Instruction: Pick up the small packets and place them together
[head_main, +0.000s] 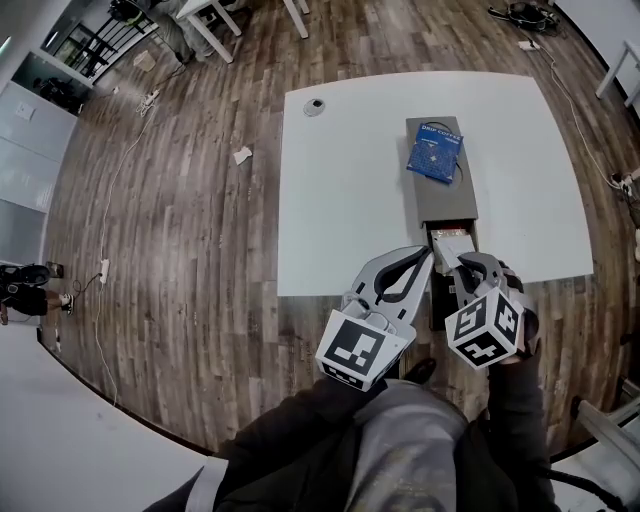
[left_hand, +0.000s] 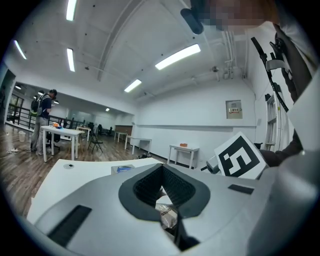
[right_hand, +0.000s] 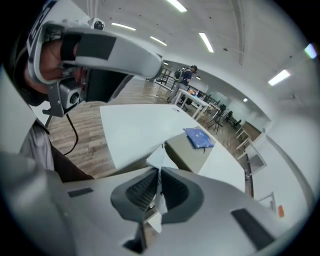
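Packet (right_hand: 156, 159) pinched in right hand-held gripper (right_hand: 159, 170) shows plainly in its view; left hand-held gripper (left_hand: 162, 166) closed.

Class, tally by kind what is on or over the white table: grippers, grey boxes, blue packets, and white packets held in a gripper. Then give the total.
Grippers: 2 (left gripper, right gripper)
Grey box: 1
Blue packet: 1
White packet, held by the right gripper: 1
Total: 5

1. Open office-like workroom: a white table (head_main: 340, 200) on a wood-plank floor (head_main: 180, 200)
2. Beyond the table, more white desks (left_hand: 60, 131) and chairs (left_hand: 95, 142)
3. Above it, strip lights (left_hand: 177, 56)
4. Left of it, a cabled power strip (head_main: 104, 269)
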